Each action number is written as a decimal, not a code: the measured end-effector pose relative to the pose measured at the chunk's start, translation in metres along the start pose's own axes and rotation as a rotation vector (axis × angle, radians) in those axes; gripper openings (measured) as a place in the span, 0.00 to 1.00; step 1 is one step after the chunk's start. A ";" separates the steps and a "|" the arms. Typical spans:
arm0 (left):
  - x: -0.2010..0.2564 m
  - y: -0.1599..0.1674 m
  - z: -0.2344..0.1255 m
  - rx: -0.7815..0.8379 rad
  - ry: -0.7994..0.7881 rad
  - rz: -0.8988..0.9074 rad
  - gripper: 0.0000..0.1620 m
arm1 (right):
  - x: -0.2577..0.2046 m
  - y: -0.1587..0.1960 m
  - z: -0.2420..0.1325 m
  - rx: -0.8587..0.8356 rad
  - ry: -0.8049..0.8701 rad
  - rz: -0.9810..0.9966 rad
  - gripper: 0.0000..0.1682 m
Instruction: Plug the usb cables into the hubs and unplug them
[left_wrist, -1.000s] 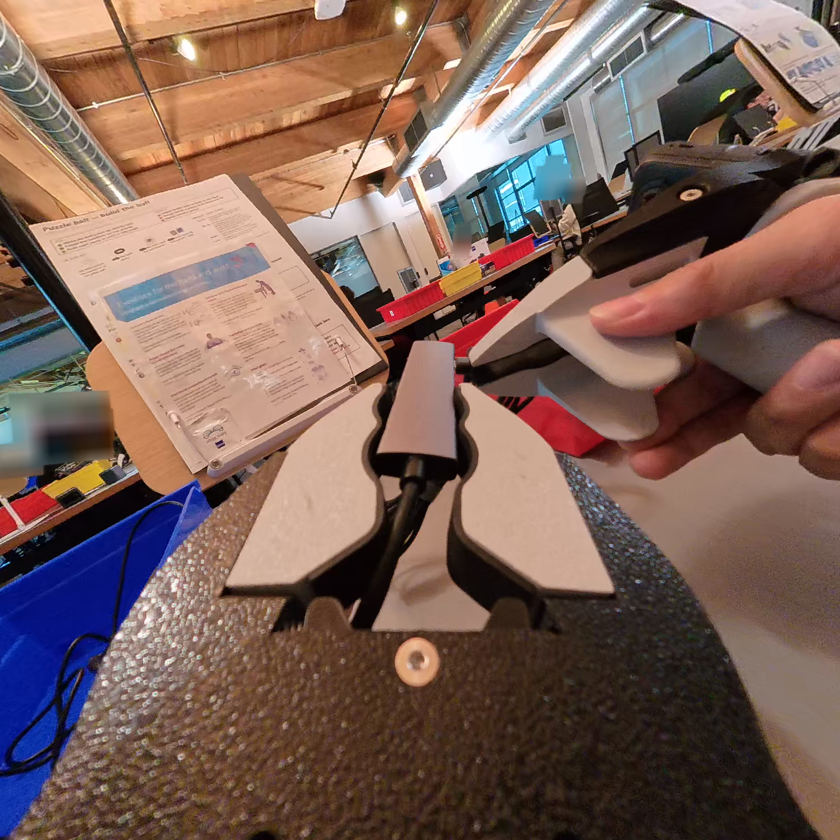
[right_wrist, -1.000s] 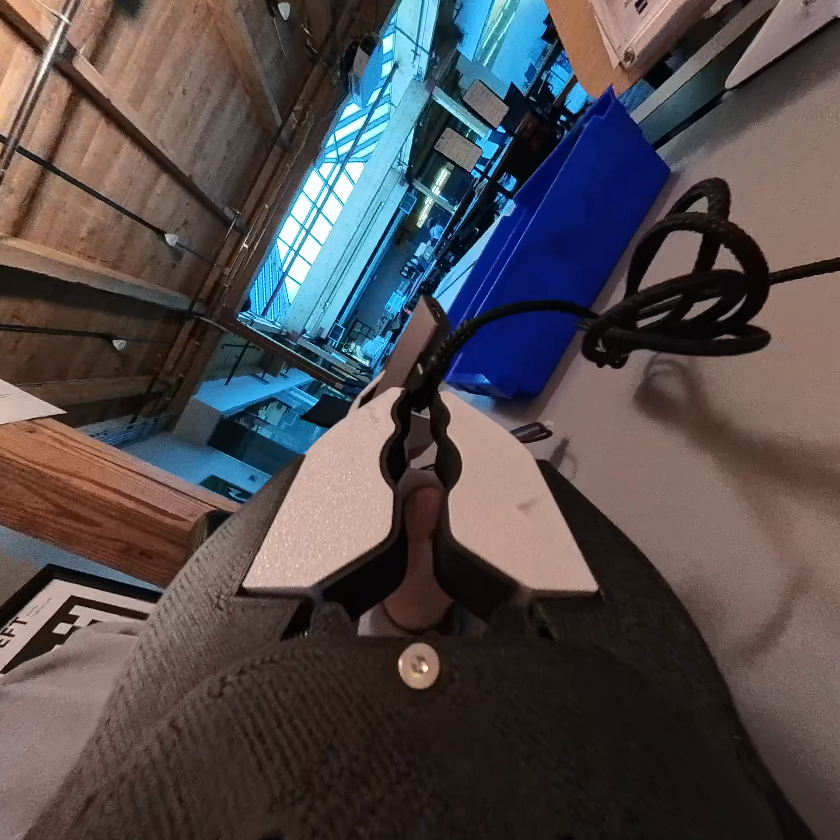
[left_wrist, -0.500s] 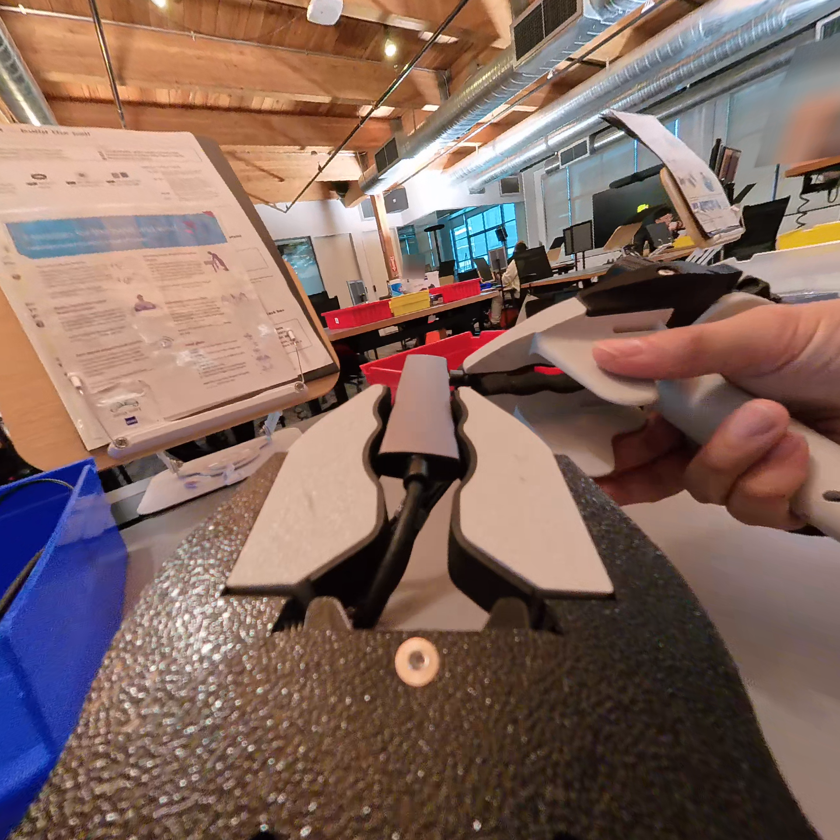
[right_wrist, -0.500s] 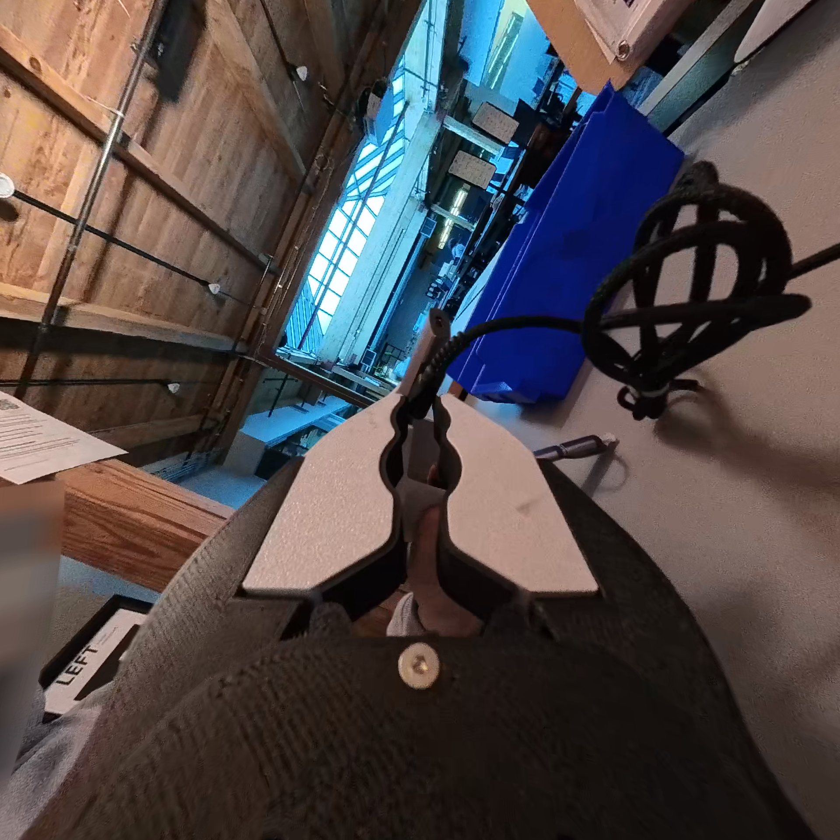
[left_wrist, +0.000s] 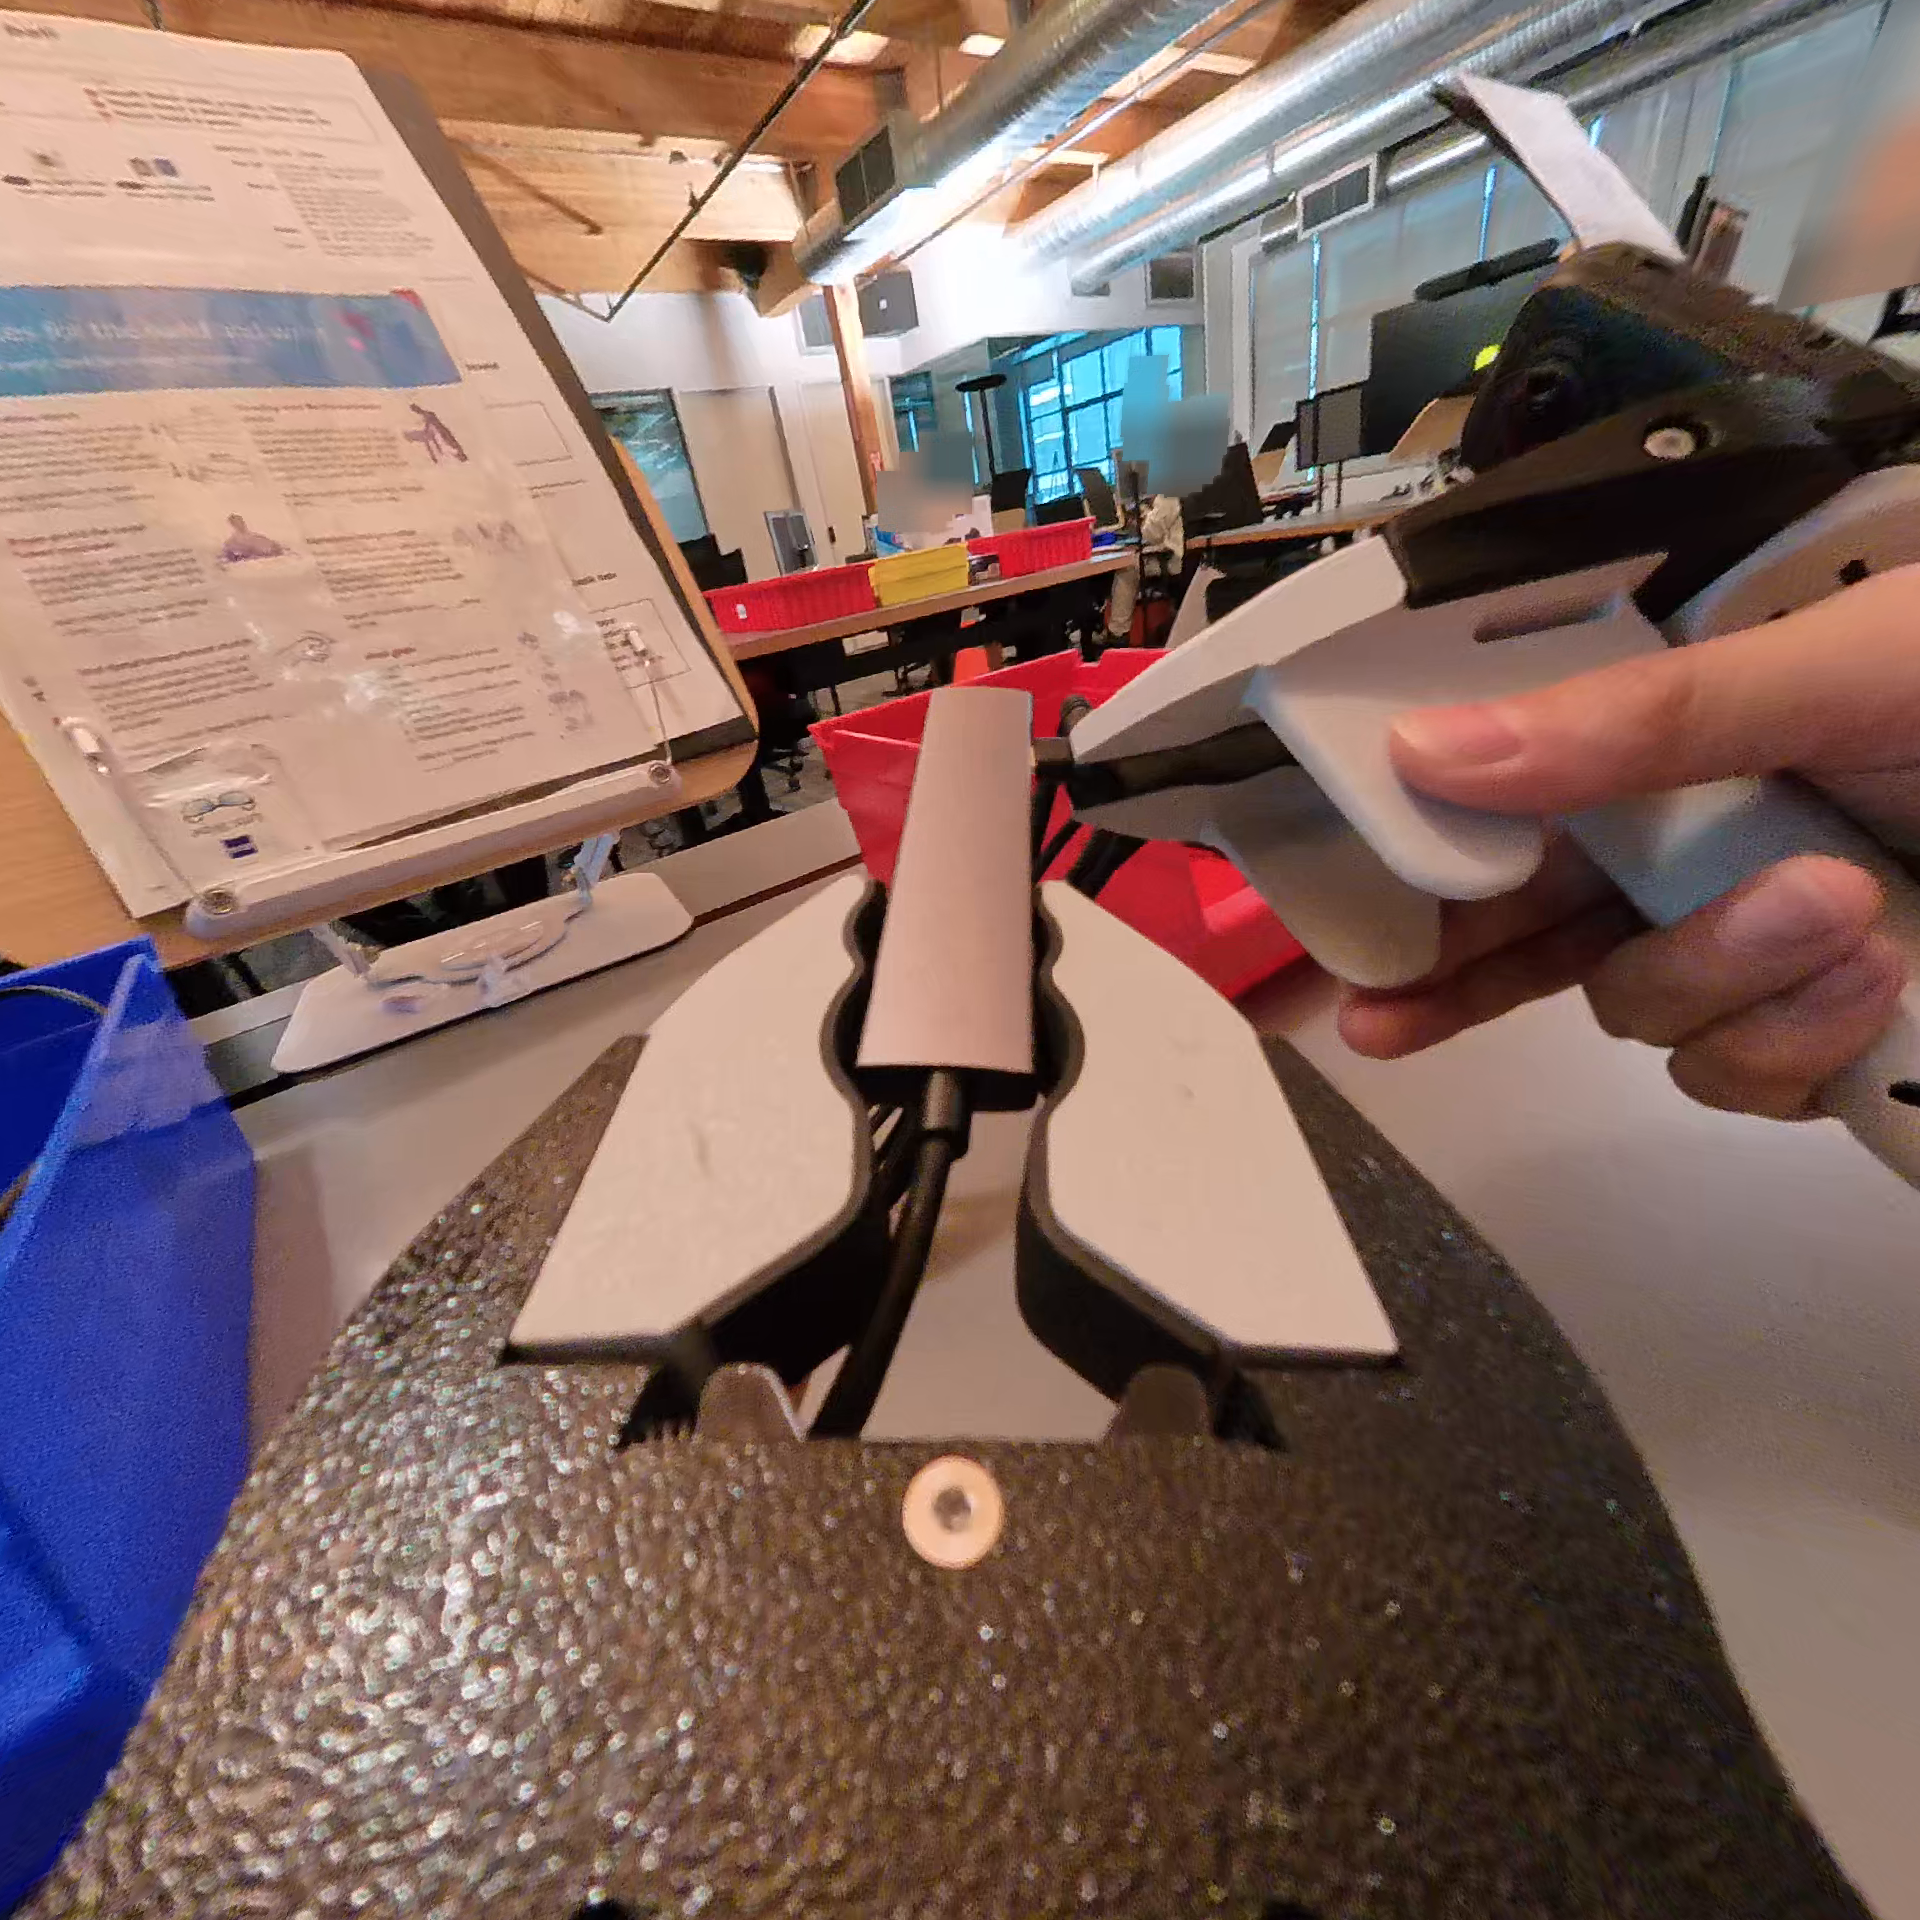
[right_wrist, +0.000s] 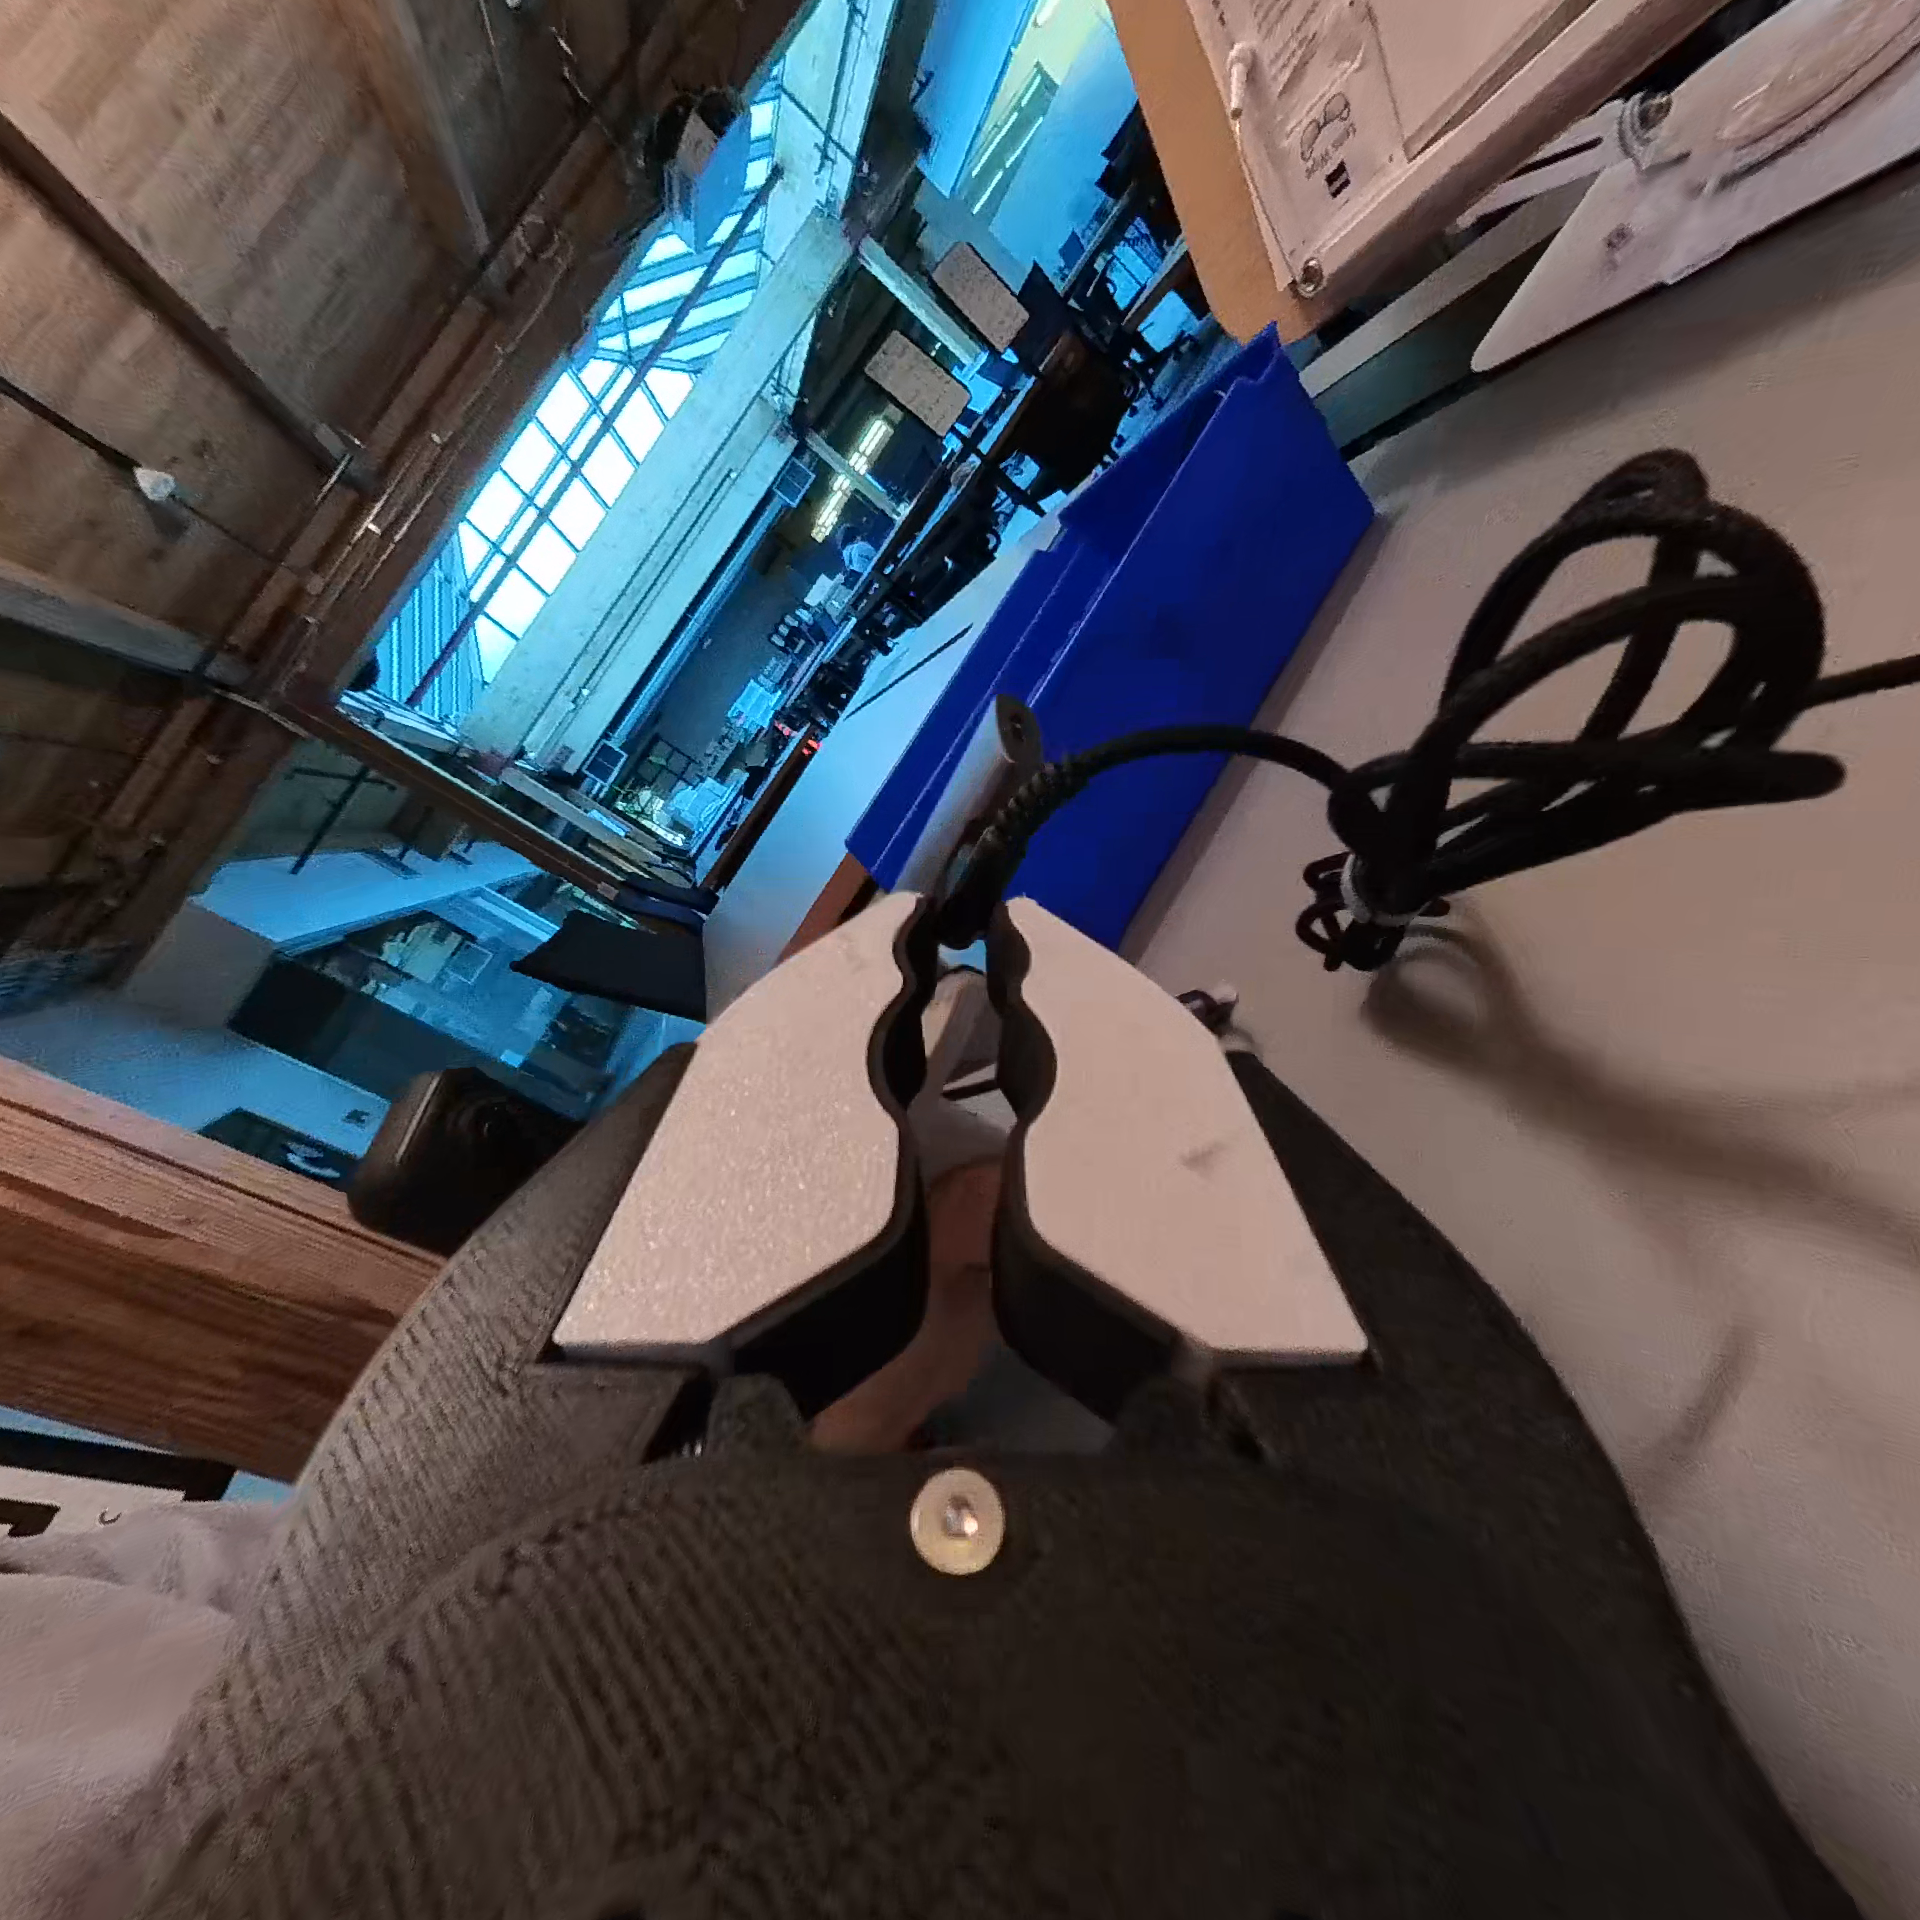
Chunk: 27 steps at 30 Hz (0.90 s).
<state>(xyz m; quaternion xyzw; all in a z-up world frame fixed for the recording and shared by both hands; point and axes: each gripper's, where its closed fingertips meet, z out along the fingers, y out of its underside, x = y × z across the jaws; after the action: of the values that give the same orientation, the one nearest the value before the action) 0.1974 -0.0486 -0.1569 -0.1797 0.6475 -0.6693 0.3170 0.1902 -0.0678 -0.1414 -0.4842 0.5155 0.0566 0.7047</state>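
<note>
My left gripper (left_wrist: 951, 914) is shut on a slim grey USB hub (left_wrist: 956, 852), held above the table and pointing away from me. The hub's own black lead (left_wrist: 914, 1226) runs back between the fingers. My right gripper (left_wrist: 1081, 748), held by a hand, comes in from the right, its tips at the hub's right edge. In the right wrist view the right gripper (right_wrist: 958, 914) is shut on the plug end of a black braided USB cable (right_wrist: 1023, 800), right against the hub (right_wrist: 1003, 764). I cannot tell whether the plug is seated. The cable's coil (right_wrist: 1558, 727) lies on the table.
A blue bin (left_wrist: 94, 1299) stands at the left, also in the right wrist view (right_wrist: 1132, 655). A red bin (left_wrist: 1174, 883) sits behind the hub. A document stand with a printed sheet (left_wrist: 312, 499) is at the back left on the grey table (left_wrist: 1662, 1299).
Both grippers have kept their grip and stayed together. The left wrist view has swung down toward the table. The cable coil has shifted and now rests flatter on the table.
</note>
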 end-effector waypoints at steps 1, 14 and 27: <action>-0.001 0.001 0.000 -0.011 -0.011 0.020 0.16 | 0.002 0.001 0.001 -0.008 0.013 -0.031 0.06; -0.013 -0.005 -0.006 0.022 -0.102 -0.041 0.16 | 0.002 0.005 -0.021 0.046 0.001 -0.017 0.00; -0.011 -0.021 -0.018 0.137 0.043 -0.026 0.16 | -0.013 0.009 -0.014 0.058 -0.149 0.166 0.16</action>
<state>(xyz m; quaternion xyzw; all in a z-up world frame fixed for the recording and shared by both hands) 0.1903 -0.0286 -0.1365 -0.1515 0.6043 -0.7200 0.3058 0.1698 -0.0680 -0.1367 -0.4136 0.5015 0.1354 0.7477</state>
